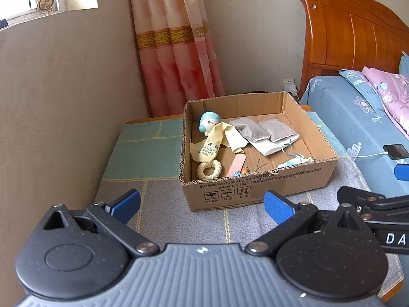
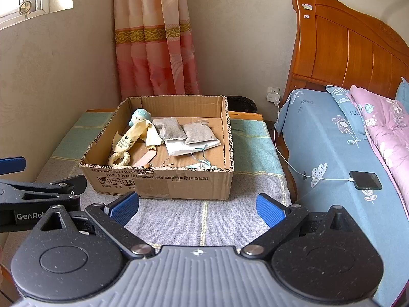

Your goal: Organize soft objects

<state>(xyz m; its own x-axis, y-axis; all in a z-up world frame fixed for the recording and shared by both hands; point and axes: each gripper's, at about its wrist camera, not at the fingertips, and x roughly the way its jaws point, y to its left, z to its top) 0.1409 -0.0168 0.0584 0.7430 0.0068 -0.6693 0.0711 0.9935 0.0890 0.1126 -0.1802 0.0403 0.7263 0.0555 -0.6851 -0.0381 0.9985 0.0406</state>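
Bedside cloth (image 2: 179, 217) bears box (image 2: 163, 181) — near contents half-hidden

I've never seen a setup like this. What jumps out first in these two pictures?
An open cardboard box stands on a quilted mat by the wall, holding a small blue-headed doll, a yellow cloth and two grey pouches. To its right is a bed with a wooden headboard and a charging phone. In front, the left gripper and right gripper are both open and empty.
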